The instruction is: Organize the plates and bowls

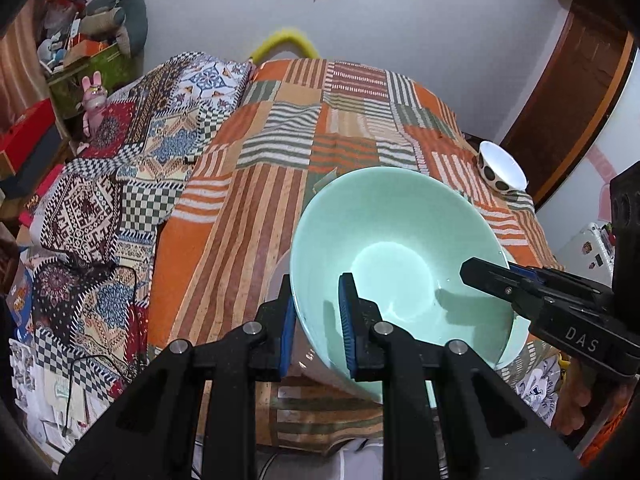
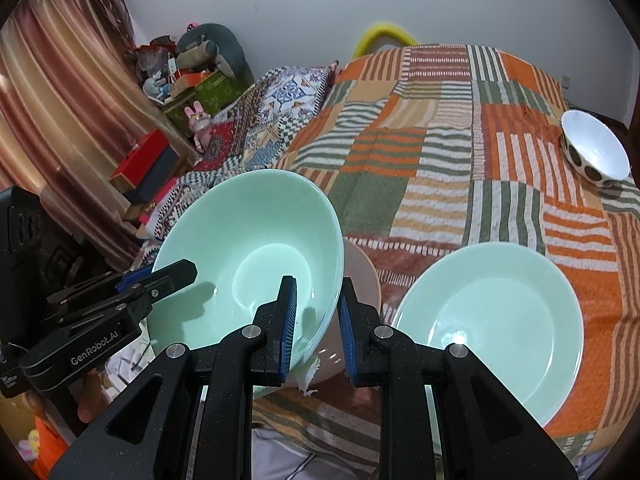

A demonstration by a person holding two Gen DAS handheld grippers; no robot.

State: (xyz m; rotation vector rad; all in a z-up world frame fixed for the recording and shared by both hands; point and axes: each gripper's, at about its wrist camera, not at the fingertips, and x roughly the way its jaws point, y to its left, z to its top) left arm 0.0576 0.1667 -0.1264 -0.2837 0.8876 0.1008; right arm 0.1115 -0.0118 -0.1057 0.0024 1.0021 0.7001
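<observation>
My left gripper [image 1: 318, 320] is matte black plastic with angular linkage arms, round silver pivot screws and ribbed blue pads [image 1: 347, 320] lining its two fingers. My right gripper [image 2: 316, 320] is built the same. White lettering marks their sides: "DAS" on one, "GenRobot.AI" on the other.

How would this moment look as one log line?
left gripper: shut on mint bowl rim | right gripper: shut on opposite rim | mint plate: on bedspread
</observation>
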